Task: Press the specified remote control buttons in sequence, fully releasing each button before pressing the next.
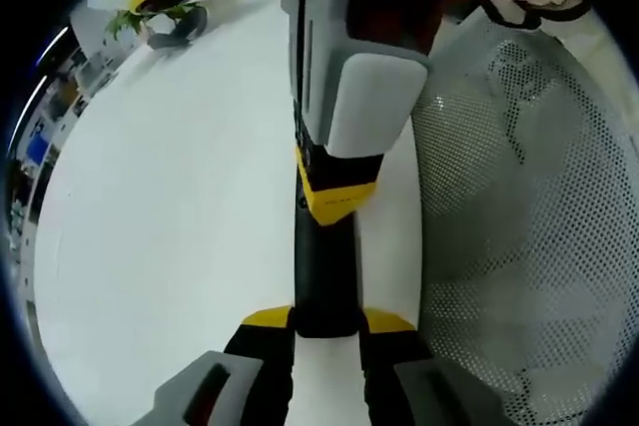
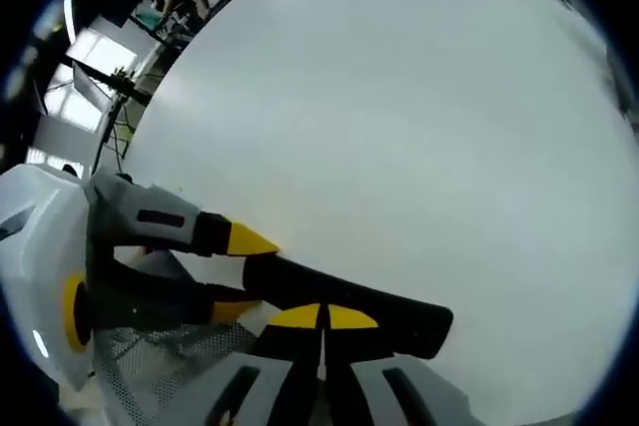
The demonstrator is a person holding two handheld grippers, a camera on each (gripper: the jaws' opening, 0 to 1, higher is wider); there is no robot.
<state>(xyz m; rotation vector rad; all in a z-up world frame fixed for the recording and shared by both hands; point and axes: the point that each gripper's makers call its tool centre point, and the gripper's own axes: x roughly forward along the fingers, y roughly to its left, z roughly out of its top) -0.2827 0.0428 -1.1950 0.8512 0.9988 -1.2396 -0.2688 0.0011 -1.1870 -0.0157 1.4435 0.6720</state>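
Left gripper: the left gripper (image 1: pixel 327 321) is reaching forward low over the white table (image 1: pixel 180 197), its two yellow-tipped jaws partly closed and lying against the long sides of the remote control (image 1: pixel 324 266).
Left gripper, seen from the other side: in the right gripper view the left gripper (image 2: pixel 243 274) is coming in from the left, one jaw above and one below the near end of the remote control (image 2: pixel 399 314), clamping that end between them.
Right gripper: the right gripper (image 2: pixel 322 318) is pointing down onto the remote's upper face, its jaws pressed together so that only a thin line is showing between the yellow tips; it is gripping nothing.
Right gripper, seen from the left gripper view: the right gripper (image 1: pixel 339 197) is descending from the top of the view, its yellow tip lying over the far part of the black body.
Contact: the tips are appearing to rest on the remote; which button is lying under them cannot be told.
Remote control: it is lying as a long black bar just above the table, beside the white mesh basket (image 1: pixel 519 207).
Mesh basket: it is sitting under the left gripper in the right gripper view (image 2: pixel 150 356).
Far edge: a potted plant (image 1: pixel 150 19) is standing well apart from both grippers.
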